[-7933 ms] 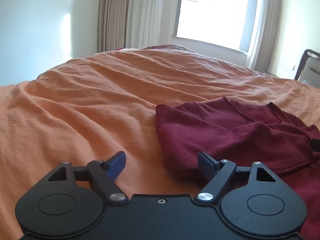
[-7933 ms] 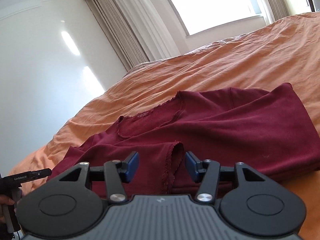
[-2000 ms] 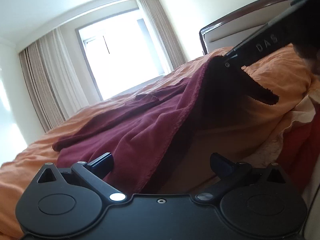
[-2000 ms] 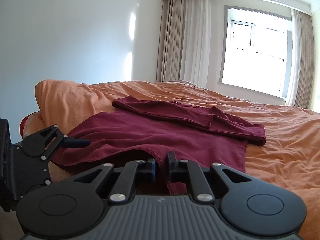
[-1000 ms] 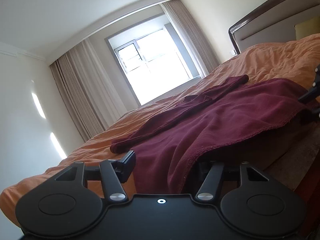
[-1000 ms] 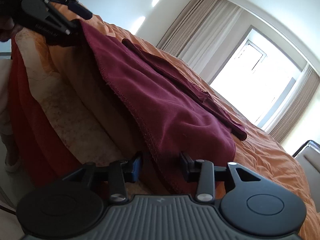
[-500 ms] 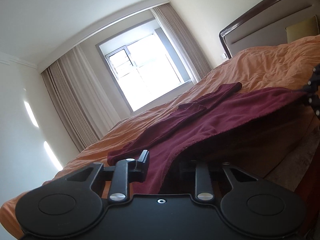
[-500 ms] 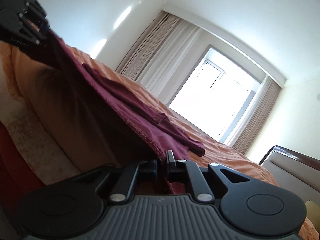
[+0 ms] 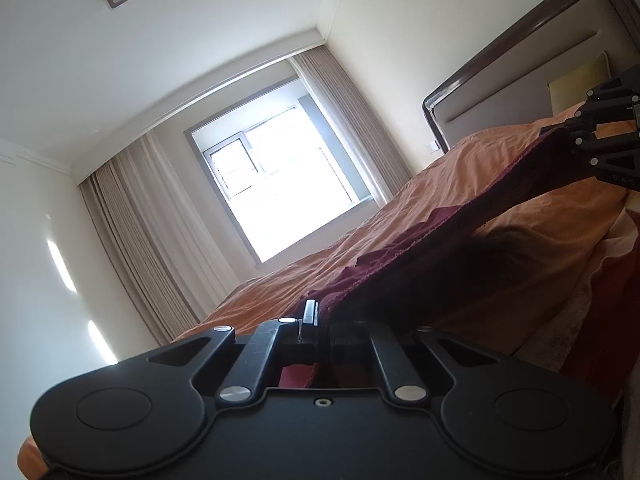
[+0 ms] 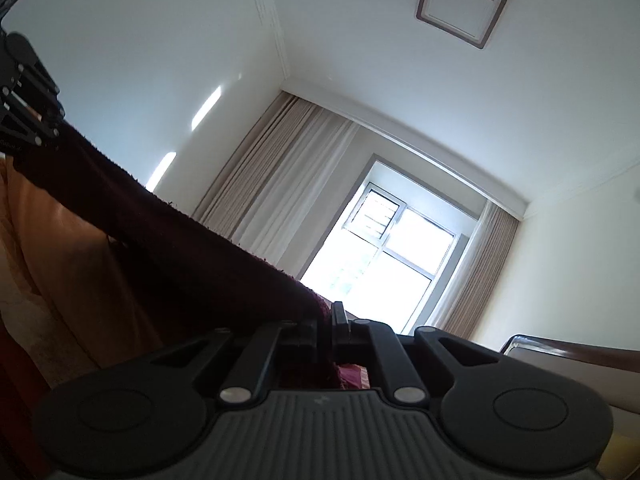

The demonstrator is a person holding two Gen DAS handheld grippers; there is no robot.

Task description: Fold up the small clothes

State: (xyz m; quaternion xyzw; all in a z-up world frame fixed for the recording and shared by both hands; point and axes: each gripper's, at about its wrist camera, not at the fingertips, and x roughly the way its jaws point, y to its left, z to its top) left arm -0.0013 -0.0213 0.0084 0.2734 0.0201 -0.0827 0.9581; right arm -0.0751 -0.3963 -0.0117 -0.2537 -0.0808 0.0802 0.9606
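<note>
I have the left gripper [image 9: 320,322], a black two-finger tool, pinching the near edge of the dark red knit garment [image 9: 404,256]; its jaws have just closed and now press together with a thin fold of the cloth caught between them. From the left wrist view the garment runs away from that pinch toward the far right, its hem stretched in a straight line up to the right gripper [image 9: 572,134], which shows at the right edge of the picture gripping the other corner. The cloth hangs lifted along this near edge, while its far part lies on the wrinkled orange bedspread [image 9: 408,208] beyond. In the right wrist view the right gripper [image 10: 325,326] is likewise squeezed tight on the garment [image 10: 192,256], its jaws having just closed, with a bit of red hem showing below the fingers. From there the cloth stretches to the far left, where the left gripper [image 10: 48,128] holds its end at the picture's left edge. So the garment's near hem is strung between my two tools, just in front of each. Behind the bed I see a bright window [image 9: 276,184] with beige curtains [image 9: 148,236], and a padded headboard with a dark wooden frame [image 9: 520,68] at the right.
</note>
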